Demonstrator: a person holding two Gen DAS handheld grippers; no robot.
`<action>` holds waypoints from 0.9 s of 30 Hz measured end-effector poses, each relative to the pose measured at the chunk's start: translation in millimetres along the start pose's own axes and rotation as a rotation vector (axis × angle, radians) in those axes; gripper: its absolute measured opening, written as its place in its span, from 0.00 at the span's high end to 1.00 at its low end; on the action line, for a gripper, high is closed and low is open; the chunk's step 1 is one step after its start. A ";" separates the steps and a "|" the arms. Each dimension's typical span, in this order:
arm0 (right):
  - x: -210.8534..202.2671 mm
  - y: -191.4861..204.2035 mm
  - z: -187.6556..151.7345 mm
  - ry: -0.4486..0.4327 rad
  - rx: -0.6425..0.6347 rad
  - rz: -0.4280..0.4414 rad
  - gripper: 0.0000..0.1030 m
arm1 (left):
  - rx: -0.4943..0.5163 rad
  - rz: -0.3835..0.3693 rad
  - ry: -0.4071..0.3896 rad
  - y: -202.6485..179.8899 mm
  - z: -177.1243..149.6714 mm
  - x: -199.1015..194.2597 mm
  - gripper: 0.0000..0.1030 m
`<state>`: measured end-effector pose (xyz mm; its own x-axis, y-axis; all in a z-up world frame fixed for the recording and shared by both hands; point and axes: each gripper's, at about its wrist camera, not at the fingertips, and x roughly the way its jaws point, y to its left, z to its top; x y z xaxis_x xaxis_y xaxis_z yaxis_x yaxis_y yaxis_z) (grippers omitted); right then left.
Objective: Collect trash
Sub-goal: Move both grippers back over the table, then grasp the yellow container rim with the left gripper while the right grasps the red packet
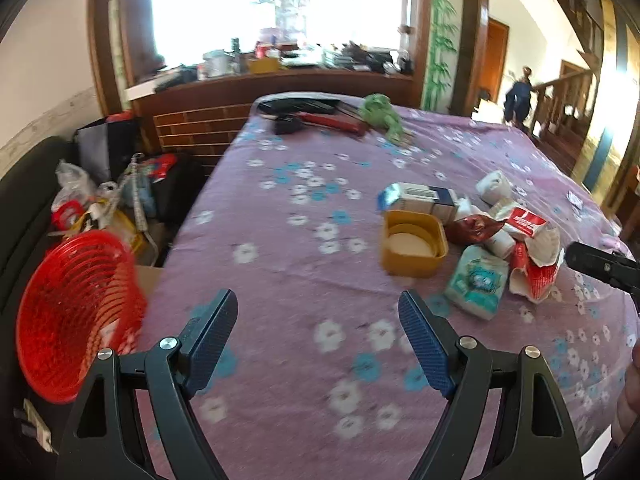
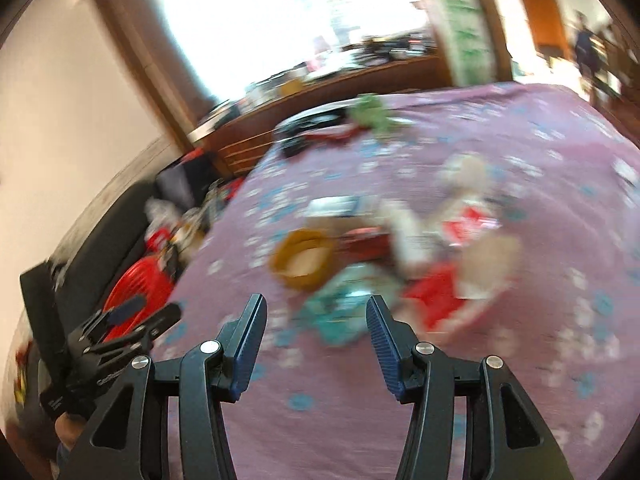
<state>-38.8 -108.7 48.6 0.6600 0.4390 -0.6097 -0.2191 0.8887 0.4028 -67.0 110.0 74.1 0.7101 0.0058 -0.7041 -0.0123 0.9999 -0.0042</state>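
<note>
A heap of trash lies on the purple flowered tablecloth (image 1: 280,264): a yellow square lid (image 1: 414,242), a teal tissue pack (image 1: 476,282), red-and-white torn cartons (image 1: 532,256), a blue-white box (image 1: 420,198) and crumpled paper (image 1: 494,186). A red plastic basket (image 1: 76,312) stands off the table's left edge. My left gripper (image 1: 318,308) is open and empty above the cloth, left of the heap. My right gripper (image 2: 316,316) is open and empty, just short of the teal pack (image 2: 344,312); that view is blurred. The yellow lid (image 2: 302,258) and red basket (image 2: 138,292) show there too.
A black tray (image 1: 298,106), a red tool (image 1: 332,122) and a green cloth (image 1: 380,114) lie at the table's far end. Bags and clutter (image 1: 104,200) fill a dark sofa left of the table. A wooden counter (image 1: 272,84) stands behind; stairs (image 1: 568,96) lie at the right.
</note>
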 end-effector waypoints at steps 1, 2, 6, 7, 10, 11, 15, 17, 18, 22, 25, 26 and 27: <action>-3.1 -13.3 1.0 -0.004 0.032 -0.011 0.46 | 0.003 -0.009 0.014 -4.3 3.9 5.1 0.21; -6.3 -25.4 1.6 -0.008 0.062 -0.020 0.46 | 0.006 -0.026 0.033 -9.2 10.3 13.2 0.21; -17.7 -55.3 2.3 -0.025 0.126 -0.031 0.46 | -0.003 -0.070 0.105 -22.5 30.7 46.1 0.21; -19.6 -59.8 2.1 -0.027 0.137 -0.033 0.46 | -0.007 -0.062 0.126 -25.5 34.7 56.1 0.21; -23.8 -75.1 2.2 -0.030 0.172 -0.037 0.46 | 0.003 -0.065 0.176 -35.1 42.4 82.0 0.31; -23.9 -78.7 2.3 -0.029 0.183 -0.036 0.46 | 0.004 -0.045 0.198 -37.3 43.6 91.7 0.43; -21.3 -94.4 2.2 -0.013 0.235 -0.029 0.46 | -0.005 -0.055 0.255 -41.6 45.2 116.9 0.63; -16.0 -97.4 2.9 -0.001 0.245 -0.039 0.46 | -0.003 -0.068 0.265 -44.3 46.0 123.6 0.63; -12.4 -97.5 4.1 0.005 0.247 -0.040 0.46 | 0.000 -0.070 0.266 -46.5 46.2 125.3 0.64; 9.2 -94.5 4.8 0.061 0.257 -0.035 0.50 | 0.013 -0.087 0.255 -54.1 44.6 126.8 0.81; 25.8 -92.2 3.6 0.095 0.260 -0.052 0.55 | 0.033 -0.049 0.230 -57.7 43.0 123.9 0.91; 30.3 -91.4 3.6 0.105 0.260 -0.057 0.58 | 0.034 -0.049 0.227 -58.0 42.8 123.6 0.92; 34.9 -90.7 3.7 0.113 0.256 -0.064 0.59 | 0.032 -0.059 0.227 -56.9 42.0 122.4 0.93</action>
<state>6.8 -174.5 -6.7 0.5796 0.4078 -0.7055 0.0180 0.8591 0.5114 50.1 54.3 18.0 0.5323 -0.0517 -0.8450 0.0498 0.9983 -0.0297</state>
